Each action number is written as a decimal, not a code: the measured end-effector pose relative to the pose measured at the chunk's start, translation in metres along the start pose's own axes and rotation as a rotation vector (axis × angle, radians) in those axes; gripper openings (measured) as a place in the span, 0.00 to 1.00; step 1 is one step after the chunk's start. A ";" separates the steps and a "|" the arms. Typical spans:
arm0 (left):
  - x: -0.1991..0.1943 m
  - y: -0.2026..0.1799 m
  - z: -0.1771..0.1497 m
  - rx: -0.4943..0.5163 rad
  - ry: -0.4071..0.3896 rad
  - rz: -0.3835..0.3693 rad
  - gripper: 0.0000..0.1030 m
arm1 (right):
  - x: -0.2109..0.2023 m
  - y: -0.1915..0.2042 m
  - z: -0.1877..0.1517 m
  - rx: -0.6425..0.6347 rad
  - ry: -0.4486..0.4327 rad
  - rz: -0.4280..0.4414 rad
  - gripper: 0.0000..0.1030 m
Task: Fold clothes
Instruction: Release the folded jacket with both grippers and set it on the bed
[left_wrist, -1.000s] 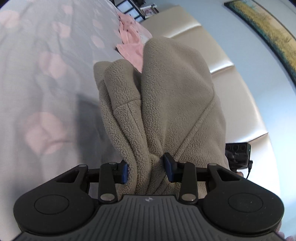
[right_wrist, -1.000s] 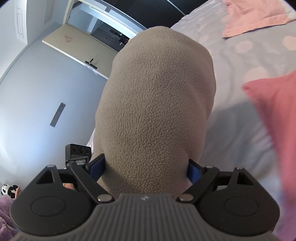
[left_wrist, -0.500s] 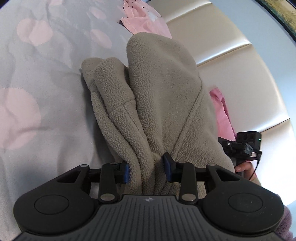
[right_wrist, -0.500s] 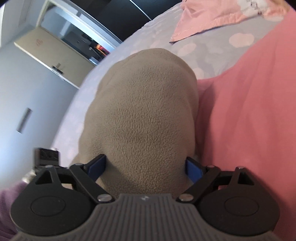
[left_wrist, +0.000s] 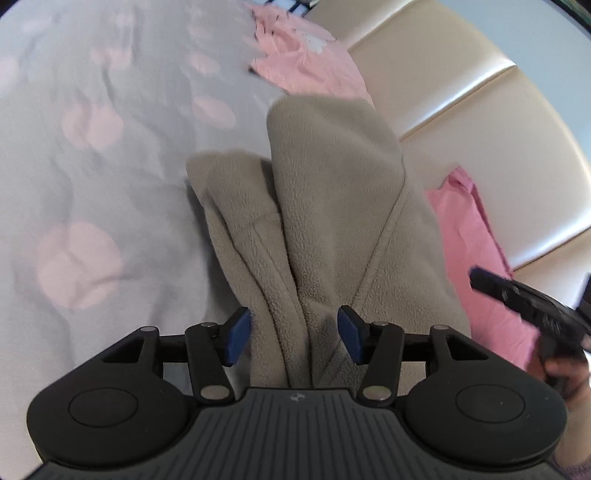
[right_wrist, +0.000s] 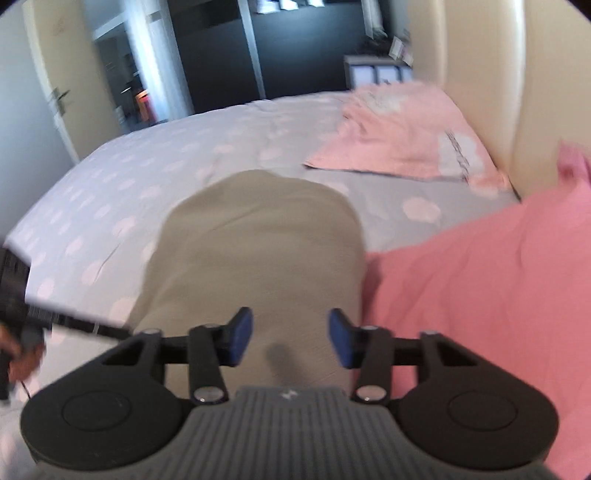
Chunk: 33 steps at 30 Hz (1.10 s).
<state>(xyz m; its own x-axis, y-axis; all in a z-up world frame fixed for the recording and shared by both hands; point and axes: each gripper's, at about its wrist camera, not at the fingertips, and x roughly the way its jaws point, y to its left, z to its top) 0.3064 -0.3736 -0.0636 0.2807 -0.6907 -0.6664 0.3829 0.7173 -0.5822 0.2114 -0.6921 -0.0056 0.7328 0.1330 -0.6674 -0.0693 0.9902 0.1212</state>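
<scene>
The folded beige fleece garment (left_wrist: 332, 221) is being seen lying on the grey pink-dotted bed (left_wrist: 92, 184), between the parted fingers of the left gripper (left_wrist: 293, 338). The right gripper (right_wrist: 291, 341) is likewise being held open over it. Seams are being shown only leftward; no writing can be read.

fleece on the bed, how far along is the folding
Done: the tan fleece lies doubled over in layers on the spotted bedsheet. In hand: nothing gripped; the left gripper and right gripper have jaws open around it. Left: the bright pink garment beside it looks unfolded; the pale pink one lies flat farther off.
</scene>
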 end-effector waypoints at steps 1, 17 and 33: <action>-0.007 -0.009 0.001 0.047 -0.023 0.022 0.43 | -0.007 0.010 -0.005 -0.018 -0.010 -0.001 0.32; 0.043 -0.128 -0.033 0.483 0.085 0.118 0.32 | 0.020 0.053 -0.063 -0.046 0.090 -0.086 0.20; 0.019 -0.140 -0.048 0.506 0.050 0.203 0.47 | -0.005 0.059 -0.044 0.020 0.060 -0.153 0.33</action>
<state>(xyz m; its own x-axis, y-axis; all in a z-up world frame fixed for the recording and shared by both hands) 0.2156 -0.4825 -0.0168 0.3555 -0.5285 -0.7709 0.7045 0.6935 -0.1505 0.1743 -0.6326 -0.0272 0.6922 -0.0161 -0.7216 0.0538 0.9981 0.0293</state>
